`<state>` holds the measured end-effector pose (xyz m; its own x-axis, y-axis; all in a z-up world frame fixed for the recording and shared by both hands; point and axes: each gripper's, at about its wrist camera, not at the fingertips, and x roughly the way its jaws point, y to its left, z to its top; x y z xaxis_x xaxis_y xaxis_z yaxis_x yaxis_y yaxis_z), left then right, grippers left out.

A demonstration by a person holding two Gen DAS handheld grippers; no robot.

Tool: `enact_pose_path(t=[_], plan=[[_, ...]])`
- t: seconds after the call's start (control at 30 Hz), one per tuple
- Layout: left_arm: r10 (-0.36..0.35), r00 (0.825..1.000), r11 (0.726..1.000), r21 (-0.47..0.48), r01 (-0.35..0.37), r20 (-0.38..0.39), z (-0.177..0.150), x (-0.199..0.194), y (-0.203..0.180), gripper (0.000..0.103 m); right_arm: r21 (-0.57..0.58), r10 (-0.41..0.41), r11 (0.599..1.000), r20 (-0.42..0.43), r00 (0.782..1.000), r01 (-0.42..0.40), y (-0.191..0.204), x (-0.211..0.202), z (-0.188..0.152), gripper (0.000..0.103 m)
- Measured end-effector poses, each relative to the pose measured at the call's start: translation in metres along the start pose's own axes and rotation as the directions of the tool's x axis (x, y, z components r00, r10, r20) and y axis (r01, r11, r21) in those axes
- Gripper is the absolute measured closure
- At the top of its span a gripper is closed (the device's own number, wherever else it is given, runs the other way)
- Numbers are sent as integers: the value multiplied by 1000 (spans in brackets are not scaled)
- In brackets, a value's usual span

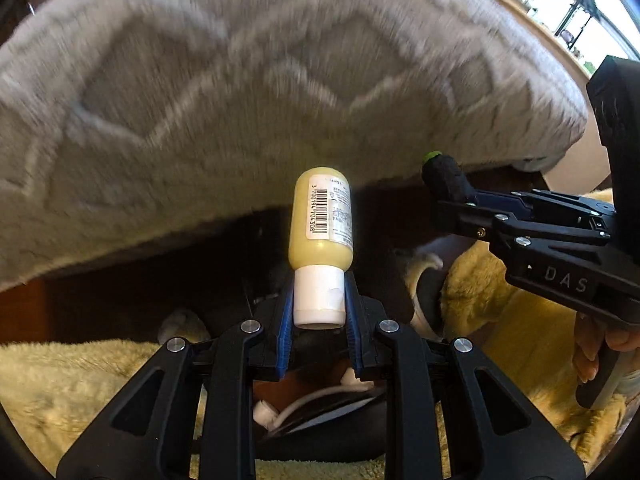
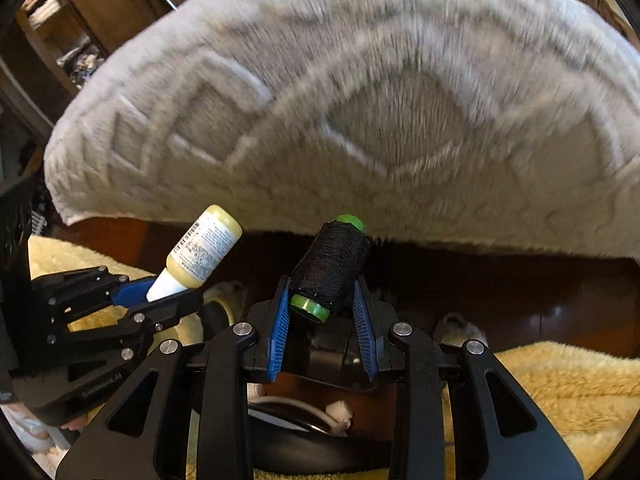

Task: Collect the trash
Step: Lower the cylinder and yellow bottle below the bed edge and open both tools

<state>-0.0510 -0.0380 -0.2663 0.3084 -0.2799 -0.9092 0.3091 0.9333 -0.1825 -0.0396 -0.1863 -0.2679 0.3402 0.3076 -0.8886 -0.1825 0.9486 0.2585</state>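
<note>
My left gripper [image 1: 319, 296] is shut on the white cap of a small yellow bottle [image 1: 322, 218] with a barcode label. The bottle points forward, toward a grey patterned cushion [image 1: 240, 80]. It also shows in the right wrist view [image 2: 204, 250], with the left gripper [image 2: 158, 288] at lower left. My right gripper [image 2: 325, 300] is shut on a spool of black thread [image 2: 330, 266] with green ends. In the left wrist view the right gripper [image 1: 448, 184] comes in from the right, holding the spool [image 1: 444, 174] just below the cushion's edge.
The grey cushion [image 2: 360, 100] fills the upper half of both views. Yellow fluffy fabric [image 1: 520, 320] lies at both sides below. A dark wooden surface [image 2: 520, 300] runs under the cushion. A black round item with white cord [image 2: 304, 420] sits beneath the grippers.
</note>
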Motion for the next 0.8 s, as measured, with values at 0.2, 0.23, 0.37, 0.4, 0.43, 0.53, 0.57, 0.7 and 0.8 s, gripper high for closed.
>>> enact_pose_path(t=[0.2,0.23,0.37,0.4,0.43,0.53,0.57,0.7,0.8], plan=[[-12,996,999,-31,9,-84,-3,32,5,82,19,-3,1000,-70,998,4,-5,27,-5,71],[-11,996,999,-32,8,-91,-3,35,5,82,22,-1,1000,-77,997,3,-4,30,-5,71],[-12,995,1000,-30,9,-104,0,42,1,82,32,0,999,-97,995,4,-3,40,-2,71],[-18,994,999,-28,15,-107,0,43,0,82,33,1,999,-99,995,3,-3,42,-2,70],[-20,994,999,-29,17,-110,-1,47,-1,81,35,1,999,-101,995,3,-3,43,-2,70],[-18,993,999,-33,15,-115,-3,48,5,81,40,-2,999,-96,995,6,-9,43,3,70],[-14,994,999,-35,10,-113,-4,47,6,80,44,-2,999,-94,996,6,-10,42,4,69],[-7,995,999,-48,2,-103,-3,43,12,74,58,-10,998,-84,996,15,-14,34,12,60],[0,996,999,-53,-4,-85,-3,36,15,68,64,-14,998,-69,998,18,-16,27,14,55]])
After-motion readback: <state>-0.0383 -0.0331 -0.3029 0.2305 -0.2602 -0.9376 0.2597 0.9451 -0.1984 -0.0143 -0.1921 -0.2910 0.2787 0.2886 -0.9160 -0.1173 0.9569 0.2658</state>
